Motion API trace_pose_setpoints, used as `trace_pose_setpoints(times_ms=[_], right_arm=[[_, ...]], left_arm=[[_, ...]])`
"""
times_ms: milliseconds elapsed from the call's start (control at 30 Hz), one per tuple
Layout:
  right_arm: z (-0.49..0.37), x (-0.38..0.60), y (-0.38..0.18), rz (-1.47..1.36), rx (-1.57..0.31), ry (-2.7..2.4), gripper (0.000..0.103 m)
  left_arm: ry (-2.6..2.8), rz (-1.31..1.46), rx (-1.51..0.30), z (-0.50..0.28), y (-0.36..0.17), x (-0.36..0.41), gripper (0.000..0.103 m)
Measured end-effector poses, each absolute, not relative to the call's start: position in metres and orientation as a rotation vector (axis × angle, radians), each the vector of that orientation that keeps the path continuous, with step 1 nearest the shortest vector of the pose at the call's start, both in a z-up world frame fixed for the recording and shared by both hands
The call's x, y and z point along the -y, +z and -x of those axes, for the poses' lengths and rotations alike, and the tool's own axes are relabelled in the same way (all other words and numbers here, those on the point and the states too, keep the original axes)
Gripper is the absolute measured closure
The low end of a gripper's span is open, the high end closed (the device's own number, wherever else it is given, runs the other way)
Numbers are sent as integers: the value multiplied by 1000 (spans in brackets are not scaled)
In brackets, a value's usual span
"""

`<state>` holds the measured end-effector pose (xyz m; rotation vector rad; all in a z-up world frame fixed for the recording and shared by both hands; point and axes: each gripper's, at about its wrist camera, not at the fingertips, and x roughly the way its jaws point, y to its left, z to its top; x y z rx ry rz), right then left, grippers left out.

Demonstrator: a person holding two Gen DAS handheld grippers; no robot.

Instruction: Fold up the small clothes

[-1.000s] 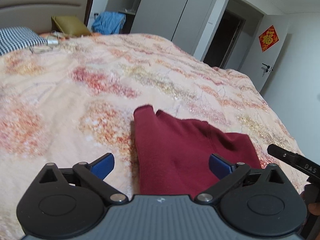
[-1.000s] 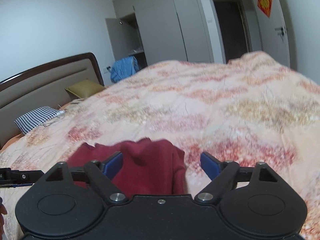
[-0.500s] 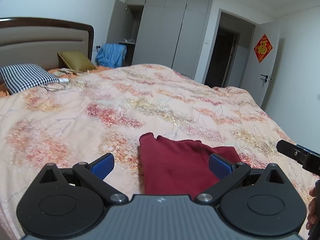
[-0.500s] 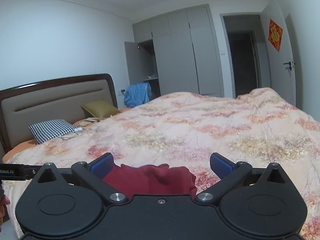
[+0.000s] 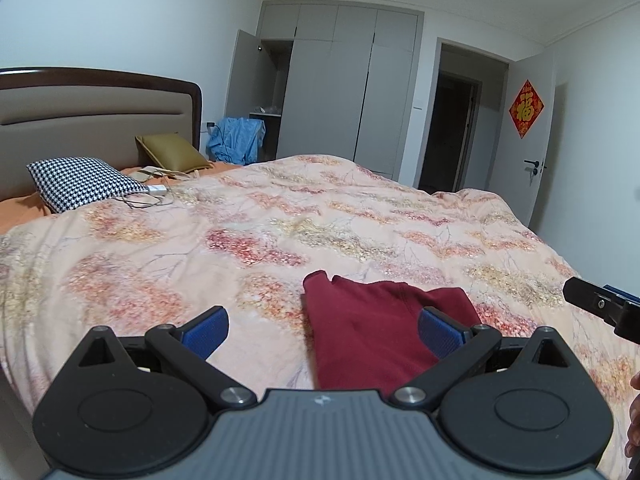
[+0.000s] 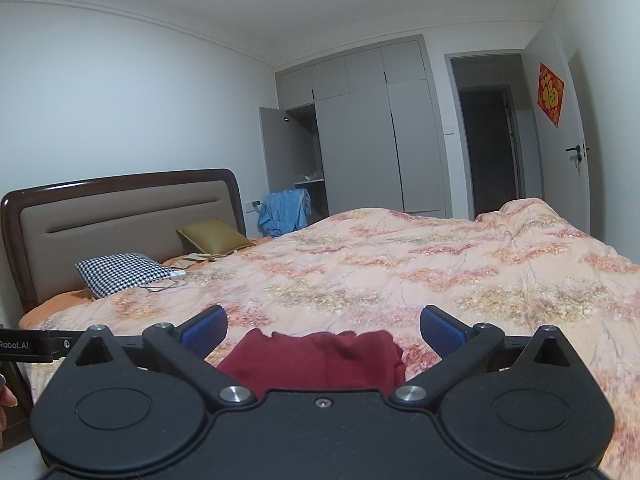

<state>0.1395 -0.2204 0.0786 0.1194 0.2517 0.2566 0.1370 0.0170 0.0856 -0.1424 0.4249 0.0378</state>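
Observation:
A folded dark red garment [image 5: 372,328] lies on the floral quilt [image 5: 260,240] near the bed's front edge; it also shows in the right wrist view [image 6: 320,360]. My left gripper [image 5: 322,330] is open and empty, held above and behind the garment. My right gripper [image 6: 322,328] is open and empty, also raised behind the garment. The right gripper's tip [image 5: 600,304] shows at the right edge of the left wrist view. The left gripper's side [image 6: 28,346] shows at the left edge of the right wrist view.
A checked pillow [image 5: 84,184], an olive cushion [image 5: 172,152] and a cable with a charger [image 5: 154,192] lie by the headboard [image 6: 120,216]. A blue garment [image 5: 236,140] hangs by the open wardrobe [image 5: 340,92]. A door [image 5: 536,140] stands open at right.
Both grippers have lifted and tilted up away from the red garment, so more of the room shows. The garment stays folded on the quilt. Both stay open.

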Motion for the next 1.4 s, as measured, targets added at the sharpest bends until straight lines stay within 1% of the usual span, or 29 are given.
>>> trace_pose_setpoints(times_ms=[433,767,1000,1400], right_arm=[[-60,203,54,-150,-283,232,1],[-21,195,27,-121,-266,159,1],[-5,192,3,-116,-260,114,1],[2,185,-24,-99,-240,52,1]], left_arm=[[37,113,-447,-68,56,-16,0],[67,129,-451,-41,30,-23,0],[80,129,-435,-27,14,-27,0],[108,133,-458,-16,-10,-32,0]])
